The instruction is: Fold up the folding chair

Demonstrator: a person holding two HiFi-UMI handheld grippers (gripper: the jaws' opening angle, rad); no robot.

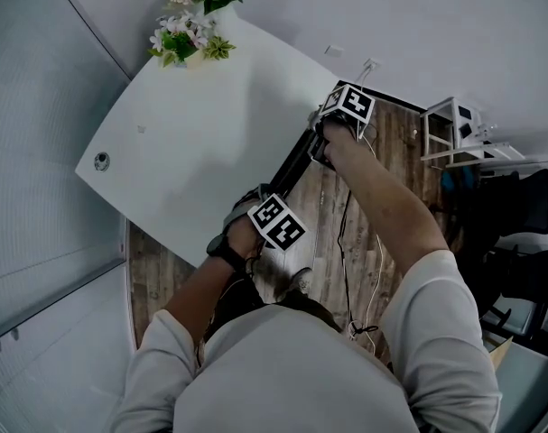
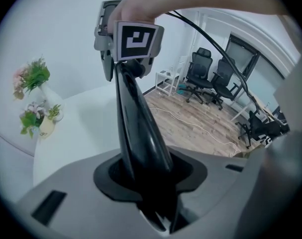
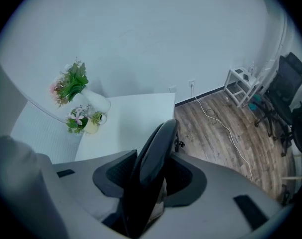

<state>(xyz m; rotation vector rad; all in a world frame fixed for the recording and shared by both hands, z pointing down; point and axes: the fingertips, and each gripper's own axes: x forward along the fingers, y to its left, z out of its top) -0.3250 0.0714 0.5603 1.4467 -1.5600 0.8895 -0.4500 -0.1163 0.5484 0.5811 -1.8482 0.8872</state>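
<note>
The black folding chair [image 1: 292, 163] shows from above as a thin dark edge along the white table's [image 1: 192, 133] side. My left gripper [image 1: 272, 216] sits on its near end. In the left gripper view the chair's glossy black rim [image 2: 141, 133] fills the gap of the left gripper [image 2: 151, 183], whose pads press on it. At the far end, my right gripper [image 1: 341, 115] is over the rim and also appears in the left gripper view [image 2: 131, 49]. The rim [image 3: 153, 158] stands between the jaws of the right gripper [image 3: 148, 183], with a slit of light beside it.
Two vases of flowers [image 1: 197, 16] stand at the table's far corner. A white wire rack [image 1: 454, 129] and black office chairs [image 2: 205, 76] stand across the wood floor. Cables [image 1: 346, 242] trail on the floor beside my legs.
</note>
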